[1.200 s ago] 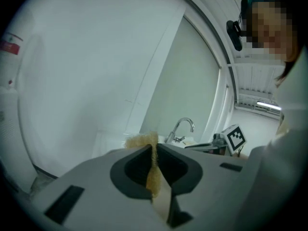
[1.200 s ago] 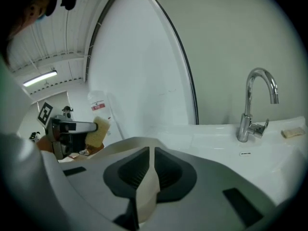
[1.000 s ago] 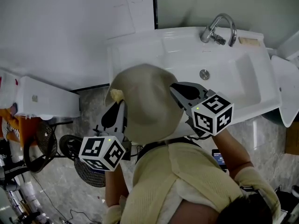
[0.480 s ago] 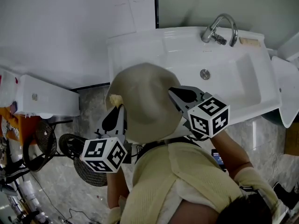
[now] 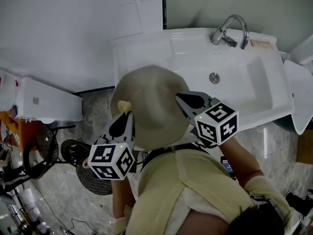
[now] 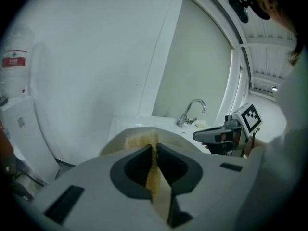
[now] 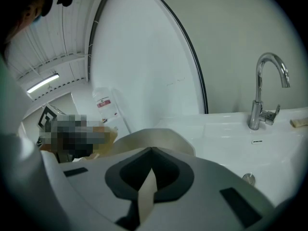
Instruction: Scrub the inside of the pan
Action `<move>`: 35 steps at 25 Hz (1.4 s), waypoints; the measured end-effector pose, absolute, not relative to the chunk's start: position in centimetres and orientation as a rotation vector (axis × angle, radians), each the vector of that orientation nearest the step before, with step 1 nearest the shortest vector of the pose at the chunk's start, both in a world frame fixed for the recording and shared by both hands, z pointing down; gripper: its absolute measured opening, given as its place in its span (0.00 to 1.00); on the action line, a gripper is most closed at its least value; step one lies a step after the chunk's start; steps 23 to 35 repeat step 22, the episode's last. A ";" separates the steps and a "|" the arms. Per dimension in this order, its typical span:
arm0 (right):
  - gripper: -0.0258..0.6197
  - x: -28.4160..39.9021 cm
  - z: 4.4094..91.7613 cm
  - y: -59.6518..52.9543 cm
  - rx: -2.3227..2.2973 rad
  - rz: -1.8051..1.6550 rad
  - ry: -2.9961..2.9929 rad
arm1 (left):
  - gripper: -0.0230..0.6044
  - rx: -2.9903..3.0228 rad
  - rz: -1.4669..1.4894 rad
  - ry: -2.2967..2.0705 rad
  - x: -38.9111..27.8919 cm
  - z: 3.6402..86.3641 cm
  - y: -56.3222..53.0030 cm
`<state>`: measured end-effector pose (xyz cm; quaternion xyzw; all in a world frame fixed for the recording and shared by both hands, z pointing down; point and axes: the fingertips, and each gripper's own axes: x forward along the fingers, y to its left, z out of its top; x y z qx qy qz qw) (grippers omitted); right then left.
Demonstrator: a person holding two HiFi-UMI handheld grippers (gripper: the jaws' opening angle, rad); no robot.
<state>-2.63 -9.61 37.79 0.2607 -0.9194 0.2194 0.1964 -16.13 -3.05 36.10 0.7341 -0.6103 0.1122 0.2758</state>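
A beige pan [image 5: 151, 106] is held up in front of the sink, its rounded underside facing the head camera. My right gripper [image 5: 182, 98] is shut on the pan's right rim, which shows as a thin beige strip between the jaws in the right gripper view [image 7: 151, 150]. My left gripper [image 5: 123, 112] is at the pan's left edge, shut on a yellow sponge [image 5: 122, 105]. In the left gripper view the sponge [image 6: 142, 139] sits against the pan [image 6: 116, 139] just past the jaws [image 6: 155, 148]. The pan's inside is hidden in the head view.
A white sink [image 5: 244, 89] with a chrome faucet [image 5: 229, 31] and a drain [image 5: 214, 77] lies behind the pan. A white tank [image 5: 44, 102] stands at the left. Cables and round dark objects [image 5: 93, 180] lie on the marble floor.
My left gripper with the sponge has shifted slightly down and right along the pan's left edge. The right gripper has moved a little left. The pan stays nearly in place.
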 end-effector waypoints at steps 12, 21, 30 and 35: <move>0.08 -3.2 37.6 -9.6 0.708 0.619 -2.586 | 0.17 2.031 0.350 -1.597 -15.4 35.7 -3.5; 0.08 -3.5 37.8 -9.6 0.695 0.616 -2.582 | 0.17 2.064 0.365 -1.579 -14.9 35.4 -3.7; 0.08 -3.6 37.8 -9.6 0.694 0.617 -2.583 | 0.17 2.066 0.362 -1.580 -15.0 35.4 -3.8; 0.08 -3.6 37.8 -9.6 0.694 0.617 -2.583 | 0.17 2.066 0.362 -1.580 -15.0 35.4 -3.8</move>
